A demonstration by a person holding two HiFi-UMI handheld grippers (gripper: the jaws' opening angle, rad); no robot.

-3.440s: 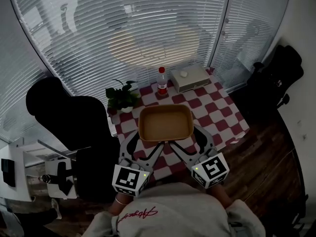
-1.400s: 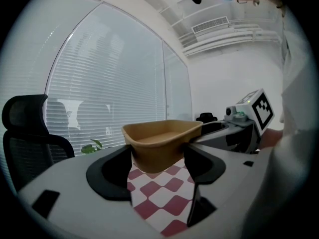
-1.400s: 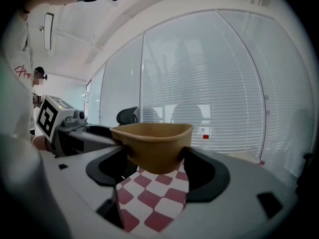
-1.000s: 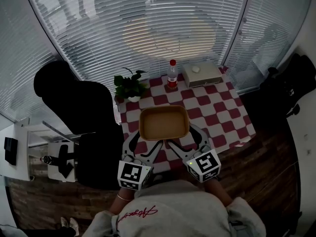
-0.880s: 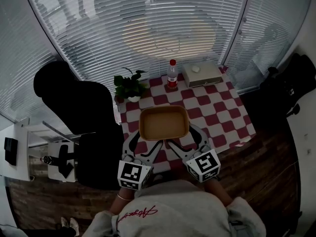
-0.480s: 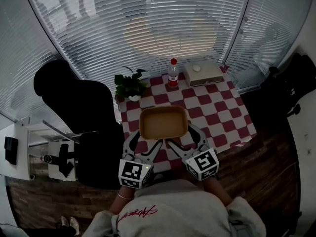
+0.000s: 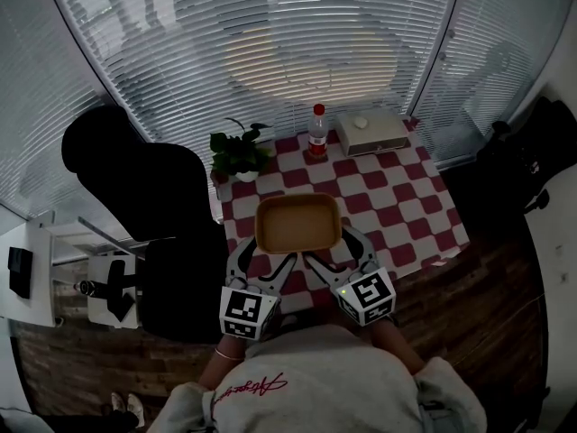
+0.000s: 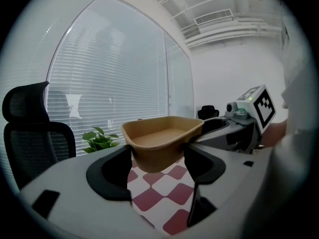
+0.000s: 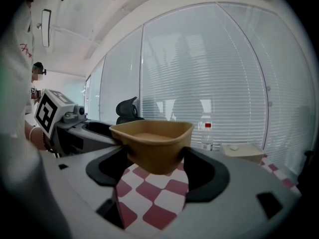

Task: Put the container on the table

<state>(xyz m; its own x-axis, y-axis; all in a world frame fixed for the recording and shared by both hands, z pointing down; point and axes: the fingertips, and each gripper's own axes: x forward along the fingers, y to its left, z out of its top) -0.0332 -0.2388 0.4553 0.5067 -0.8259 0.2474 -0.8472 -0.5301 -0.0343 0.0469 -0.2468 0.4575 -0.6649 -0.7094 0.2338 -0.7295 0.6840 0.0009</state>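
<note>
I have the black chair [image 7: 135, 179] at nine o'clock of the checkered table [image 7: 406, 215], and the plant [image 7: 239, 152] on its eleven o'clock corner. My left gripper [image 7: 264, 262] is clenched on the near left corner of the tan container [image 7: 297, 224]; its own view shows both jaws pressed to the container's [image 8: 162, 138] walls. The container hangs empty and roughly level over the table's near half, with cloth visible under its base, so it isn't resting yet. My right gripper [image 7: 335, 255] grips the near right corner the same way. The bottle [image 7: 316, 132] stands at twelve o'clock and the pale box [image 7: 372, 132] at one, both well apart.

I judge this as the carry, just ahead of set-down. Next I should lower both grippers together, keep the base flat, then release both.
</note>
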